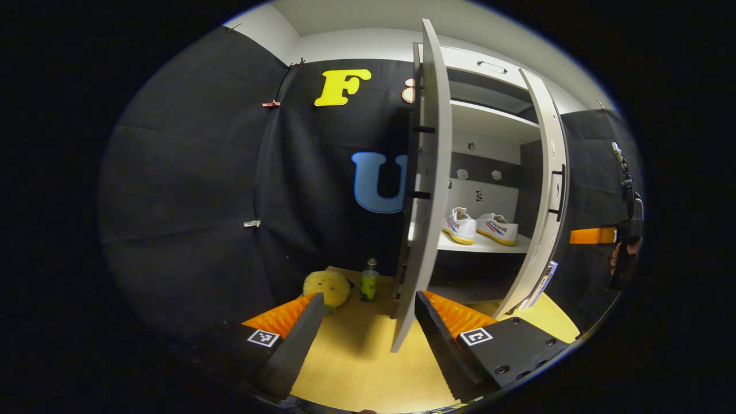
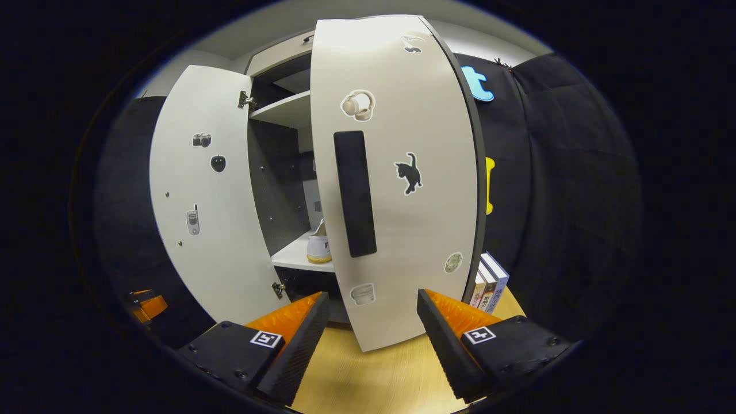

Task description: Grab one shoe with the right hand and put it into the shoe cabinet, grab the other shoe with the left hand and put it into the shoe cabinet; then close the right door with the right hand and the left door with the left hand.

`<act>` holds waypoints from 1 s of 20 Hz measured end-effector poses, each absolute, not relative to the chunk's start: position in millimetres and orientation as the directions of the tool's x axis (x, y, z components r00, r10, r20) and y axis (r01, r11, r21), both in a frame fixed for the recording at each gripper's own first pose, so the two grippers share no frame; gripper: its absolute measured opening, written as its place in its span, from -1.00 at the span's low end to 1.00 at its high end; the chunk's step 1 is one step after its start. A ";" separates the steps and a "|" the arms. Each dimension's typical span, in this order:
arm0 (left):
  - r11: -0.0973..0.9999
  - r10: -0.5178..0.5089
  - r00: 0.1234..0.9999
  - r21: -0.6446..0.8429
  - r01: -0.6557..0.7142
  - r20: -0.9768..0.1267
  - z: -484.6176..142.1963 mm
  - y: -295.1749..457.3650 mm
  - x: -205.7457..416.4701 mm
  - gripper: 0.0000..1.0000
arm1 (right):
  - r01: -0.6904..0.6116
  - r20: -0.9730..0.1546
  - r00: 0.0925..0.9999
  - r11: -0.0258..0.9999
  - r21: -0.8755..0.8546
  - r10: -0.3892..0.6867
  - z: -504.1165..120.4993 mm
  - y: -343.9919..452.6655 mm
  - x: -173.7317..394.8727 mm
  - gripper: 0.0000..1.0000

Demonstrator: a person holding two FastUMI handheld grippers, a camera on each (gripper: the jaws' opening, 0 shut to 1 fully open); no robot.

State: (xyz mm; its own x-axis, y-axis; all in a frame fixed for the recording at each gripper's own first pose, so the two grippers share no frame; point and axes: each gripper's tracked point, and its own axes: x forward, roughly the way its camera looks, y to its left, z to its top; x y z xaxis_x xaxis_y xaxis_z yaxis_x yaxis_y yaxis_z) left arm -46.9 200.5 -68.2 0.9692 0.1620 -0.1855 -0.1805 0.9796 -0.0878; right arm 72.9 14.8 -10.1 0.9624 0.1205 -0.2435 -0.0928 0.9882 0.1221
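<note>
While both shoes (image 1: 480, 228) sit shelved, cabinet doors (image 2: 397, 172) open, grippers (image 1: 365, 333) empty

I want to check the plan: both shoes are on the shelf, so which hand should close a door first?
Right, probably. The right gripper faces the right door, jaws open. The task puts that door first.

Both views face the open shoe cabinet (image 1: 489, 132) closely — left gripper view edge-on to its left door (image 1: 428, 190), right gripper view before its right door (image 2: 397, 184).
</note>
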 end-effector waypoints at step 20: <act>0.993 -0.057 0.998 -0.107 0.054 -0.029 66.4 245.9 86.2 0.90 | 0.167 -0.352 0.932 0.965 0.203 -0.087 -89.6 5.8 -41.3 0.97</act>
State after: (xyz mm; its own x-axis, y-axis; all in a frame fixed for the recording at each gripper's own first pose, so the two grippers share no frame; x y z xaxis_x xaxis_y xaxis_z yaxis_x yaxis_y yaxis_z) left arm 86.2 245.9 66.4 0.9980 -0.0571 -0.0288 0.0537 0.9928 -0.1067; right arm -41.3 5.8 -89.6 0.9321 -0.0869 -0.3517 0.1666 0.9648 0.2033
